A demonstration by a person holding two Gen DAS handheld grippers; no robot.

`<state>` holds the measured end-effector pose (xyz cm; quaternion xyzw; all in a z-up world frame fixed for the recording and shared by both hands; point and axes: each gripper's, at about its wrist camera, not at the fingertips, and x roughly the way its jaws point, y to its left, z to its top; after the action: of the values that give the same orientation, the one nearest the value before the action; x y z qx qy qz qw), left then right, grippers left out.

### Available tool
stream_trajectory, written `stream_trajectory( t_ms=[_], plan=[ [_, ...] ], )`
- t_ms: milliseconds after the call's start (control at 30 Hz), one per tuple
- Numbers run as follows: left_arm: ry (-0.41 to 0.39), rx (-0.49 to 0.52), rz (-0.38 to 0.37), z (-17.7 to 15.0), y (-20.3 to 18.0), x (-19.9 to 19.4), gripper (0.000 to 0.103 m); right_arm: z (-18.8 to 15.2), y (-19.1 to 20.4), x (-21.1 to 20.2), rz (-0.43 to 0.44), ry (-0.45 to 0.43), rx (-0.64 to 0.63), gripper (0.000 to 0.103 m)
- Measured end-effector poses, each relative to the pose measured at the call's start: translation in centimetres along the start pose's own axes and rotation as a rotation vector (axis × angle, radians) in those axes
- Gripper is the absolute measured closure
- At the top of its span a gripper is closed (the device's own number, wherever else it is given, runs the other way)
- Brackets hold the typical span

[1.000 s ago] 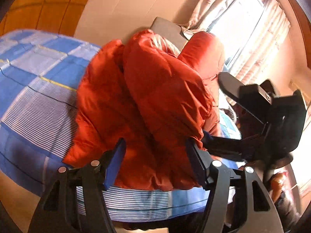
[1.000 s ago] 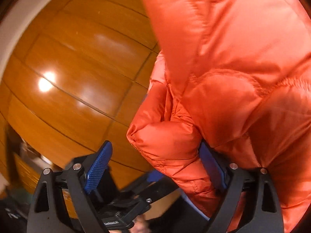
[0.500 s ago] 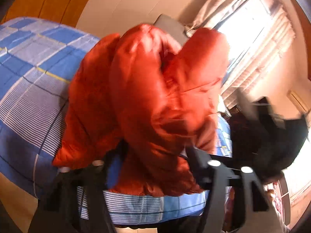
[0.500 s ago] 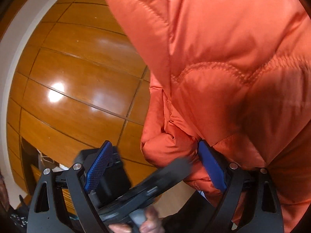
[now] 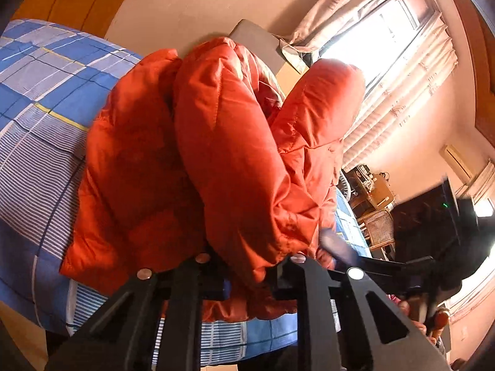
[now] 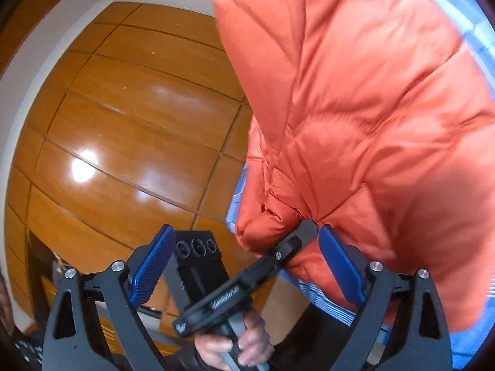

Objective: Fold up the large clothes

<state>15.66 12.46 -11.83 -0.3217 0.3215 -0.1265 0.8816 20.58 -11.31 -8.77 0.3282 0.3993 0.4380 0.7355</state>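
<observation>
1. 2 grippers are working 1 big orange puffer jacket (image 5: 222,160), and it's heaped on the bed with the blue checked sheet (image 5: 40,99), bunched into 3 fat folds near the bed's edge.
2. Left gripper (image 5: 247,275) is right at the jacket's lower hem: its jaws are closing, with a wad of orange fabric squeezed between them and spilling over both fingers.
3. From the right wrist view, that same left gripper (image 6: 304,232) pokes its tip into the jacket (image 6: 371,123), and the person's hand (image 6: 235,340) grips its handle.
4. Right gripper (image 6: 244,266) stands wide apart, blue pads (image 6: 340,266) bare; the jacket bulges just beside the right-hand pad, and I cannot tell whether it touches.
5. Behind it all: glossy wooden panelling (image 6: 123,130) on the right camera, a bright curtained window (image 5: 386,49) on the left.
</observation>
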Motion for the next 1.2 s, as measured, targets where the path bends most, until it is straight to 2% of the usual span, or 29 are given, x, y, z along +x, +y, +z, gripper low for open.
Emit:
stream_trajectory(
  t_ms=[67,100,167,200,300,400,500,567,633,767,867,900,967,1000,1033,1200],
  plan=[
    [0.001,-0.003,-0.004,-0.1,0.5,-0.1,0.089,-0.3,0.6,-1.2,-0.098,-0.03,-0.053,0.01],
    [0.001,-0.014,-0.006,-0.1,0.9,-0.1,0.09,-0.4,1.1,-1.9,-0.19,-0.057,-0.102,0.011],
    [0.002,-0.042,-0.011,-0.2,2.1,-0.1,0.09,-0.1,2.1,-2.7,-0.31,-0.1,-0.177,0.035],
    [0.0,-0.046,-0.004,-0.3,2.6,-0.1,0.09,0.3,2.4,-3.1,-0.364,-0.118,-0.2,0.038],
    [-0.008,-0.049,0.017,-0.5,3.6,-0.7,0.09,1.4,2.5,-3.4,-0.431,-0.136,-0.234,0.043],
    [-0.016,-0.028,0.053,-0.5,4.2,-1.2,0.09,2.0,1.2,-2.3,-0.52,-0.088,-0.216,0.045],
    [-0.027,0.042,0.123,-0.3,3.8,-1.5,0.09,1.2,0.5,-2.4,-0.545,-0.076,-0.226,0.045],
    [-0.033,0.063,0.152,-0.4,3.4,-1.5,0.089,1.1,0.5,-2.6,-0.602,-0.061,-0.269,0.044],
    [-0.048,0.137,0.215,-0.8,2.2,-1.5,0.089,0.5,0.0,-3.8,-0.651,-0.051,-0.324,0.037],
    [-0.048,0.183,0.23,-1.0,1.7,-1.3,0.089,0.8,0.5,-4.6,-0.681,-0.051,-0.38,0.036],
    [-0.042,0.159,0.207,-0.9,2.2,-1.3,0.089,1.5,0.8,-4.6,-0.693,-0.05,-0.396,0.036],
    [-0.039,0.123,0.183,-0.8,2.7,-1.3,0.089,1.8,0.8,-4.7,-0.7,-0.053,-0.395,0.036],
    [-0.036,-0.019,0.098,-0.7,4.6,-1.2,0.087,2.5,0.7,-4.6,-0.725,-0.065,-0.375,0.036],
    [-0.039,-0.135,0.041,-0.8,6.3,-1.3,0.079,2.7,0.1,-4.5,-0.722,-0.066,-0.361,0.036],
    [-0.036,-0.159,0.036,-0.8,6.7,-1.2,0.077,2.8,-0.1,-4.6,-0.721,-0.067,-0.354,0.036],
    [-0.019,-0.091,0.069,-0.3,5.7,-1.0,0.081,4.0,2.0,-2.8,-0.687,-0.049,-0.469,0.036]
  ],
)
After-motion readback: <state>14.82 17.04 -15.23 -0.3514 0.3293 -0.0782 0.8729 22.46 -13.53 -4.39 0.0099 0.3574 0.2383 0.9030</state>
